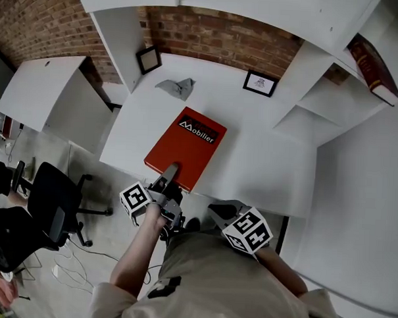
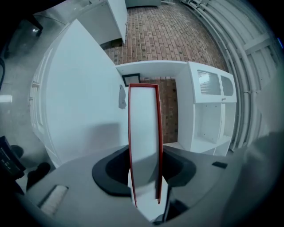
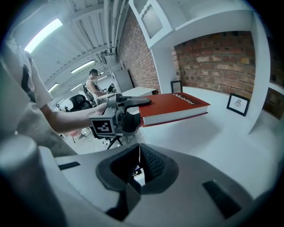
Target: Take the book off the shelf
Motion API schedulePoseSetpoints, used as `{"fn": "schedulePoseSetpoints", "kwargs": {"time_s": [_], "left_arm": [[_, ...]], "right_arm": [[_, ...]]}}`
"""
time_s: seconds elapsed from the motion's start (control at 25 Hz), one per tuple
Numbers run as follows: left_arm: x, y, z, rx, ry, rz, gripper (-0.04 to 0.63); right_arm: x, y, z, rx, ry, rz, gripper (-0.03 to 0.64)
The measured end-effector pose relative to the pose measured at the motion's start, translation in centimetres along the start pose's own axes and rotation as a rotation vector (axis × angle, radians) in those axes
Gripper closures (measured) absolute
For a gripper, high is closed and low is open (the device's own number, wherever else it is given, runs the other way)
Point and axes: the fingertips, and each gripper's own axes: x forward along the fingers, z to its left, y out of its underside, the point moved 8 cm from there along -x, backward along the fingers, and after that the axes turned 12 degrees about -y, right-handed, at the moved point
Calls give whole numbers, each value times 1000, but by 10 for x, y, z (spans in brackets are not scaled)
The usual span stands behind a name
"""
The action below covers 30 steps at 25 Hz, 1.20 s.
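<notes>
Gripping the red book [image 1: 186,146] by its near short edge, the left gripper [image 1: 170,171] has its jaws clamped on the two covers. In the left gripper view the book [image 2: 144,133] runs edge-on straight out from between them, a pale page block framed by two thin red boards. The book lies level just above the white desk [image 1: 265,158], over its front left part, title side up, and does not rest on it. The right gripper view shows it clear of the desk top with a shadow beneath, and the held end overhangs the desk's front edge. The right gripper [image 1: 216,208] hangs just off the desk's front edge, beside the left one and tilted down toward the desk. Its own view shows its jaws pressed together with nothing between them. Toward the back of the desk lies a crumpled grey cloth [image 1: 177,88]. A small framed picture [image 1: 149,58] stands at the desk's back left corner and a second framed picture [image 1: 260,83] at its back right, both before the brick wall [image 1: 217,34]. White shelves [image 1: 313,107] rise at the desk's right end, and a dark red book [image 1: 374,64] leans on an upper one. A black office chair [image 1: 52,204] stands on the floor off the desk's front left.
</notes>
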Motion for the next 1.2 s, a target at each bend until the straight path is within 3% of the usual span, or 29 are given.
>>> {"fn": "schedulePoseSetpoints", "kwargs": {"time_s": [0.16,0.84,1.2], "left_arm": [[9,15,21,7,-81,57,439],[37,57,78,48,-254,249,439],[34,54,105,36,-362,268,397]], "right_arm": [[-3,6,-2,26,8,-6,612],[-12,18,-18,86,-8,-4,612],[-2,14,-16,60,-28,20,612]]}}
